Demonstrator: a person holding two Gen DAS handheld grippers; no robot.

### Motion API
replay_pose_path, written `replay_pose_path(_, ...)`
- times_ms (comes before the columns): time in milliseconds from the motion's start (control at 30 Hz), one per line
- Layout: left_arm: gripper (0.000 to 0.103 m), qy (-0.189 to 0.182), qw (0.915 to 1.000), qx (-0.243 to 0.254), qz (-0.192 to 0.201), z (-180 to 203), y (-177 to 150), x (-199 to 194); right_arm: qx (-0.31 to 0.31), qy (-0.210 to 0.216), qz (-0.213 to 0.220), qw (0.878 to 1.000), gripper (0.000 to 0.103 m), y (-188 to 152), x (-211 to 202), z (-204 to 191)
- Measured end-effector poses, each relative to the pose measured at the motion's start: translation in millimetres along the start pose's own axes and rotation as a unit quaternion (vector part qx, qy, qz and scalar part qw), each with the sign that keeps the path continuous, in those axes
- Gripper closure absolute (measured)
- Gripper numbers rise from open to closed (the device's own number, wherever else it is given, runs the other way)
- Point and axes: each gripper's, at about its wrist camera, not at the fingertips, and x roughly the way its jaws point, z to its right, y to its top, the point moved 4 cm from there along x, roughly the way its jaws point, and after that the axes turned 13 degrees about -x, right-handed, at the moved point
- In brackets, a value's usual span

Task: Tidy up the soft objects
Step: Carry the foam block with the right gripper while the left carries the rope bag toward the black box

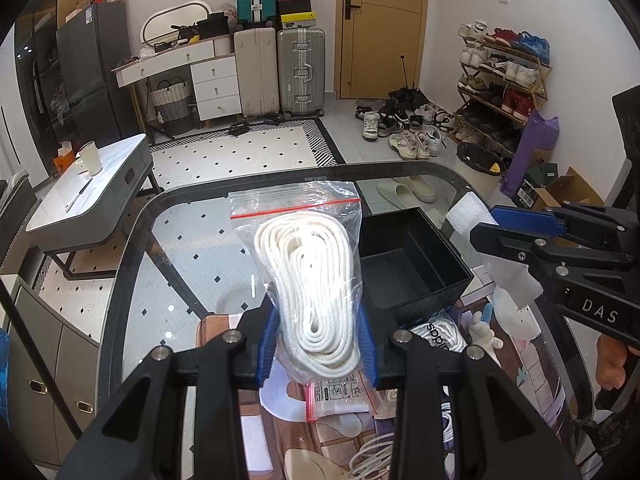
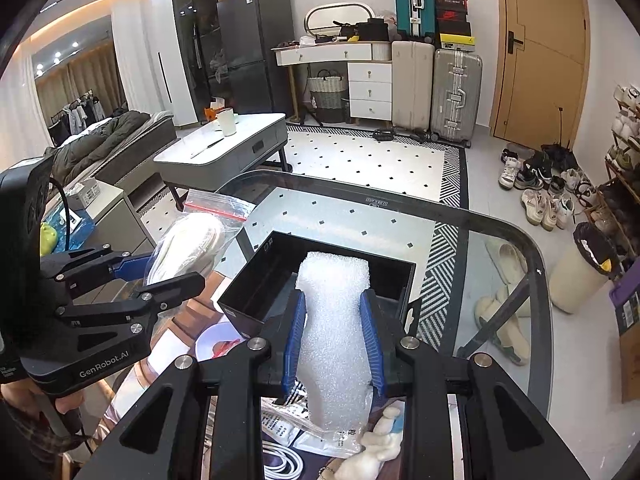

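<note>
Right now you have both hands loaded: your left gripper [image 1: 318, 346] is clamped on a clear zip bag [image 1: 298, 240] stuffed with coiled white rope [image 1: 312, 288], the blue pads [image 1: 267, 350] pressing in on either side of the bundle so the bag stands up with its red seal at the far end. Your right gripper [image 2: 334, 344] is closed on a strip of white foam wrap [image 2: 334, 320], pinched at its narrow middle so the wider end flares out beyond the fingertips. Both loads hang clear of the glass table [image 1: 160, 240], which I judge is deliberate: soft things sag and drag, so lifting them free keeps them from snagging the clutter below. That clutter, a small white plush toy [image 2: 378, 440], flat plastic packets [image 1: 340, 396] and a loop of white cable [image 2: 280, 462], lies on a printed mat at the near edge, seemingly waiting its turn. A black open box [image 1: 412, 264] sits on the glass just beyond and between your 2 grippers, and the foam's tip lines up over its opening in the right wrist view, so it looks like the destination. You are probably best off dropping the foam first, since it sits nearer the opening; the rope bag is bulkier and may need room.
</note>
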Motion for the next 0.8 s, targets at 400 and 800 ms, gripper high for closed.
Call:
replay_pose_path(400, 0.070, 0.000, 1.0000, -0.008, 0.005, 1, 39, 5, 0.002, 0.002, 0.013, 1.000, 0.074, 39, -6, 12)
replay_pose_path(800, 0.070, -0.010, 0.9998, -0.006, -0.018, 3, 45, 24, 0.012, 0.014, -0.005, 1.000, 0.075, 55, 14, 22)
